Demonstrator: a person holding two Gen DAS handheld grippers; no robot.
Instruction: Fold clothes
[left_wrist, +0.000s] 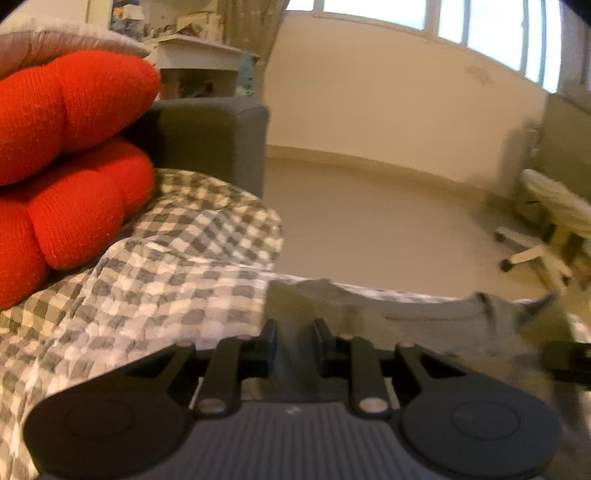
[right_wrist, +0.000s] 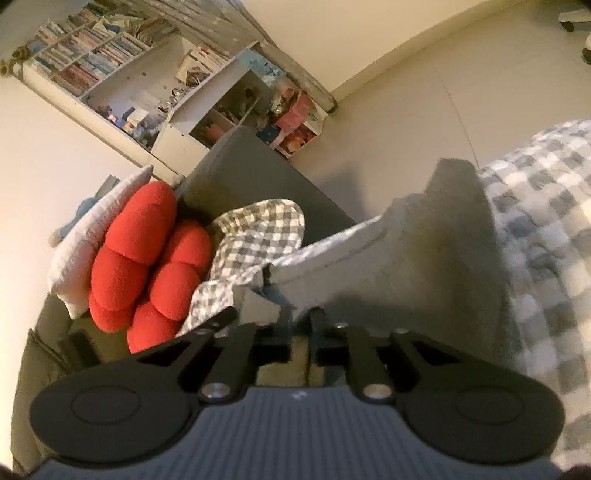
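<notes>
While the left hand-held gripper (left_wrist: 294, 345) pinched the grey garment (left_wrist: 424, 325) and the right hand-held gripper (right_wrist: 298, 332), jaws narrow, held another part, the garment hung stretched above the checked blanket (left_wrist: 166, 280), so folding appeared barely begun, with every fold outstanding.

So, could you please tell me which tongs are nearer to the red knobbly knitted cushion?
Left. The left tongs sit close beside the red knobbly knitted cushion, which looms large at their left; the right tongs are farther off, the cushion smaller beyond the left tongs.
</notes>
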